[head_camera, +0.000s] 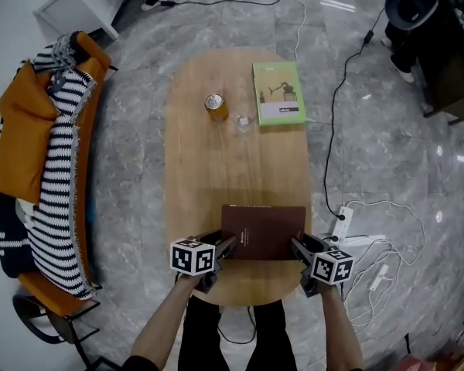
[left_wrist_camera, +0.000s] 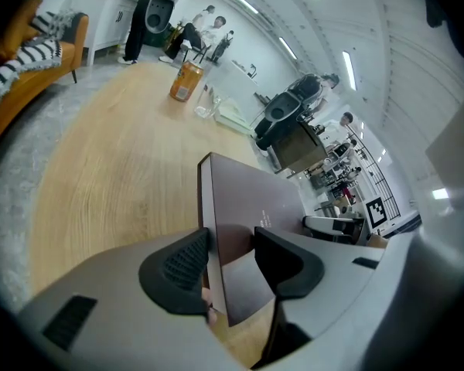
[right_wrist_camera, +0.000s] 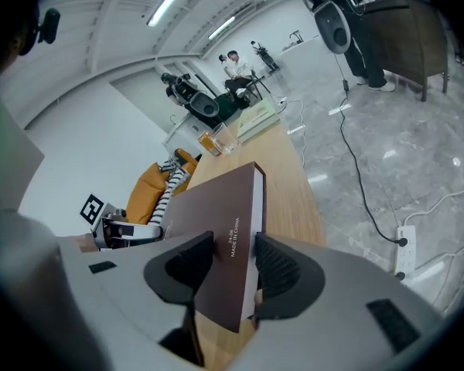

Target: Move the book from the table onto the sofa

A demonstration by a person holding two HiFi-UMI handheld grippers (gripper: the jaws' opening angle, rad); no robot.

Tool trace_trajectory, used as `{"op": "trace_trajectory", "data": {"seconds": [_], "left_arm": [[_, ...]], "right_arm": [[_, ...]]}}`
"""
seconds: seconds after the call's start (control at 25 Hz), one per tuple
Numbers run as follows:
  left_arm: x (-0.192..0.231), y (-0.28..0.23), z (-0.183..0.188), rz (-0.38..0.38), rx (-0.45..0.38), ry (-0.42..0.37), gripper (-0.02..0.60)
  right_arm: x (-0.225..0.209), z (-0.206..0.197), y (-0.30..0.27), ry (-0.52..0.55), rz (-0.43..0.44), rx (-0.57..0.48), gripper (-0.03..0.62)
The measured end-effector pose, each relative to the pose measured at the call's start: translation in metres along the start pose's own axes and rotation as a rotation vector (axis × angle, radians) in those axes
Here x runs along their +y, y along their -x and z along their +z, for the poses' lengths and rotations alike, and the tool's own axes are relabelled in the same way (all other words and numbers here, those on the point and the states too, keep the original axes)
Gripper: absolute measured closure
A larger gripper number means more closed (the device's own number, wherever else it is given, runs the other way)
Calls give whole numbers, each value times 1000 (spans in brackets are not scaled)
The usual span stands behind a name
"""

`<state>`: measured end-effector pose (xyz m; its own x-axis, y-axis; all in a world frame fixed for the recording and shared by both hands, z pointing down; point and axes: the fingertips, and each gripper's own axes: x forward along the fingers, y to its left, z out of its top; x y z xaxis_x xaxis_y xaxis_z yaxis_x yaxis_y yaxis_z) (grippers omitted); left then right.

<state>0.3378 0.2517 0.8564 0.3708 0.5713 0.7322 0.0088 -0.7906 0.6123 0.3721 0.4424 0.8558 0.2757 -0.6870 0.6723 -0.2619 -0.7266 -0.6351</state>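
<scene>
A dark brown hardcover book is held over the near end of the oval wooden table, lifted off the wood. My left gripper is shut on the book's left edge, one pad under it and one on the cover. On the opposite edge my right gripper is shut in the same way. The orange sofa, draped with a striped blanket, stands left of the table.
At the table's far end stand an orange can and a clear glass, with a green book lying beside them. Cables and a power strip lie on the marble floor to the right. A black chair stands at the far right.
</scene>
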Motion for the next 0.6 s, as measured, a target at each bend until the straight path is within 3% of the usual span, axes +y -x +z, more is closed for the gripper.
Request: {"op": "trace_trajectory", "data": {"seconds": [0.6], "left_arm": [[-101,119,20,-29,-31,-60,385]], "right_arm": [[101,29,120,1,-9,-95,405]]}}
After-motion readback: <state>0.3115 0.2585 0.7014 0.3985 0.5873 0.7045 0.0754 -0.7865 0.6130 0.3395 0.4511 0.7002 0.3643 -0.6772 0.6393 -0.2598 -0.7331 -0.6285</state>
